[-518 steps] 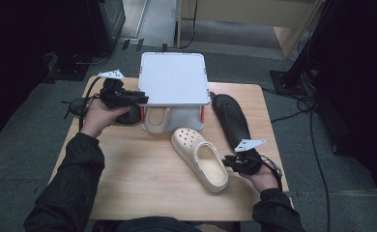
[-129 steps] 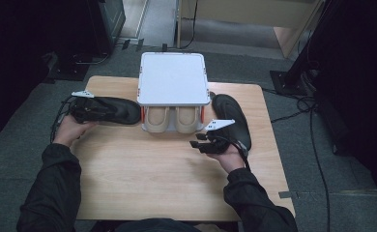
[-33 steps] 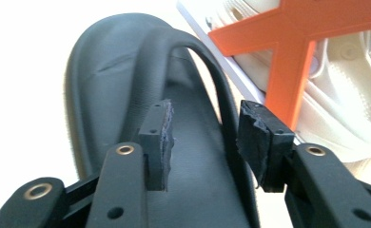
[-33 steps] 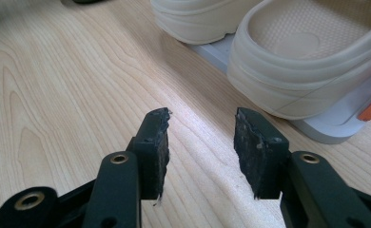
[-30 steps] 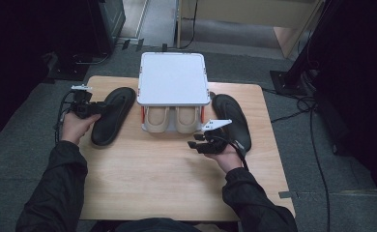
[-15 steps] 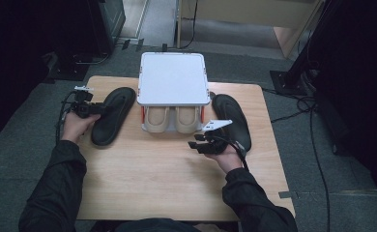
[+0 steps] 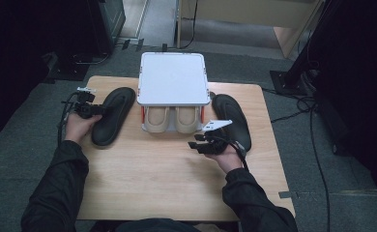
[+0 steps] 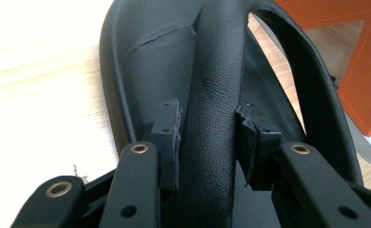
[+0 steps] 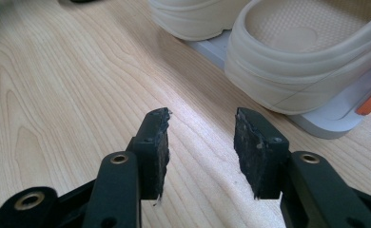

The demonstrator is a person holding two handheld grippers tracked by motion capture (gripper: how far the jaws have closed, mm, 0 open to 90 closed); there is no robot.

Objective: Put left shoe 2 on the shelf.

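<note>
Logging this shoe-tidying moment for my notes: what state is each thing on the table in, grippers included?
Left gripper: jaws have just been closing, pads on the strap of the left black sandal.
Left black sandal: flat on the table, left of the rack.
Right gripper: open, nothing between its jaws.
Right black sandal: flat, right of the rack.
Beige clogs: side by side under the shoe rack.

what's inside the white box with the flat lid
Two beige foam clogs sit side by side in the white lidded box, heels poking out the open front; their toes are hidden under the lid.
</note>
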